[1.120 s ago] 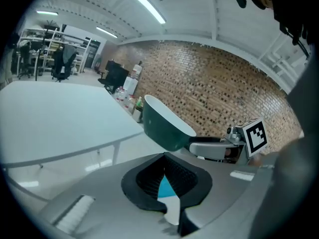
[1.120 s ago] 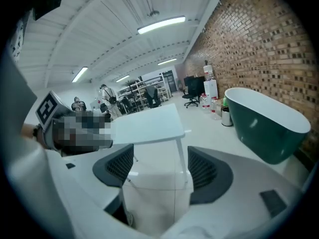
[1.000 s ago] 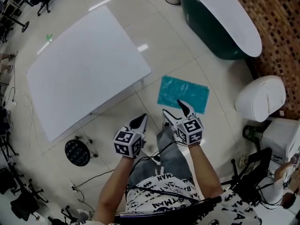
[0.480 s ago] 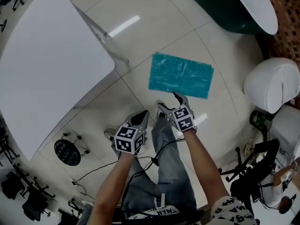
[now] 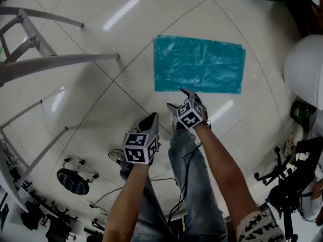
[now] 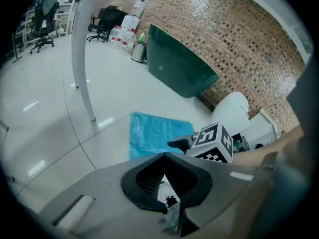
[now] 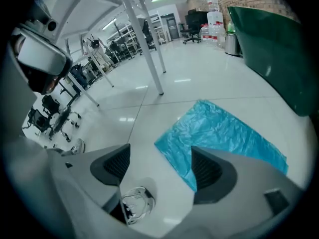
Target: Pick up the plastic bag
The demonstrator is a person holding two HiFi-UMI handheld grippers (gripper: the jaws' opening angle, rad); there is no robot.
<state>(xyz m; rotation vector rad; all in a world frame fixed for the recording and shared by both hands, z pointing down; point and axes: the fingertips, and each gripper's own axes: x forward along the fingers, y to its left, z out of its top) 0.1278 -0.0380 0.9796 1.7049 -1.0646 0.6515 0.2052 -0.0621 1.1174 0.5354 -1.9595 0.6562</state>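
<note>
Closer now: plastic bag (image 5: 199, 64) fills more of the head view than half a second ago, and the table top is gone, only its legs (image 5: 60, 59) showing. Bag lies flat on the floor (image 5: 126, 39). Right gripper (image 5: 177, 99) reaches forward, jaws wide and empty, tips at the bag's near edge. Left gripper (image 5: 150, 121) is held back, jaws together, empty.

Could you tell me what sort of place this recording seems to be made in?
Likely an open lab or workshop office: glossy tiled floor, wheeled office chairs, metal shelving racks and a brick wall.
</note>
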